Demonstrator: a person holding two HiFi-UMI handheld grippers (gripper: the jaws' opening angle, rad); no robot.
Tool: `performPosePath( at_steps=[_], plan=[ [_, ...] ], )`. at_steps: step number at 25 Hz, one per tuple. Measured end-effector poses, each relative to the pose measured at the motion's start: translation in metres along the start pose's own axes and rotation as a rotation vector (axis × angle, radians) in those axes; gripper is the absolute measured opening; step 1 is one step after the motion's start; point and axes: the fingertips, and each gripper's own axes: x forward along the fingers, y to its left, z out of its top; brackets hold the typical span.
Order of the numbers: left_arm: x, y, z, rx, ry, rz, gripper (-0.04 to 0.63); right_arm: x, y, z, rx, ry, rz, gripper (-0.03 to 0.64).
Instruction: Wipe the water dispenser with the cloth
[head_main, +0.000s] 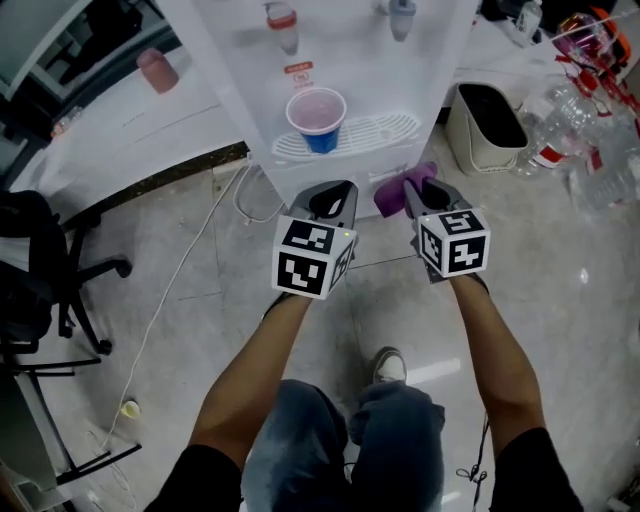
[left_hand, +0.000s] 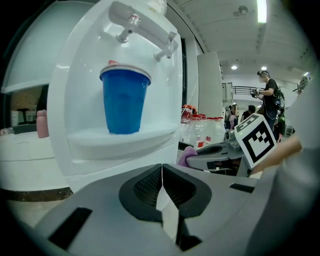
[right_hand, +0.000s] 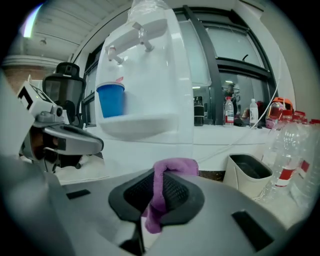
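The white water dispenser (head_main: 340, 70) stands straight ahead, with a blue cup (head_main: 318, 120) on its drip tray (head_main: 380, 132) under two taps. My right gripper (head_main: 413, 191) is shut on a purple cloth (head_main: 398, 190), held just in front of the tray's right end. The cloth (right_hand: 165, 187) hangs folded between the jaws in the right gripper view. My left gripper (head_main: 335, 195) is shut with nothing in it, level with the right one, a little short of the dispenser (left_hand: 120, 75). The cup (left_hand: 124, 100) shows above it.
A beige waste bin (head_main: 488, 128) stands right of the dispenser, with several plastic bottles (head_main: 585, 130) beyond it. A white cable (head_main: 190, 270) trails over the floor at left, near an office chair (head_main: 60, 290). My shoe (head_main: 389, 366) is below the grippers.
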Motion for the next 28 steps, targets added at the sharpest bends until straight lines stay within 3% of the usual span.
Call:
performPosePath(
  at_steps=[9, 21, 25, 28],
  plan=[
    [-0.088, 0.002, 0.091, -0.049, 0.065, 0.035, 0.026, -0.084, 0.037, 0.122, 0.008, 0.019, 0.03, 0.032],
    [-0.226, 0.007, 0.348, -0.021, -0.017, 0.127, 0.026, -0.216, 0.06, 0.375, -0.001, -0.062, 0.053, 0.032],
    [-0.256, 0.004, 0.421, -0.006, -0.056, 0.158, 0.026, -0.251, 0.058, 0.453, -0.033, -0.106, 0.065, 0.032],
    [-0.279, 0.002, 0.454, -0.016, -0.074, 0.19, 0.026, -0.276, 0.059, 0.497, -0.042, -0.146, 0.071, 0.032]
  ],
)
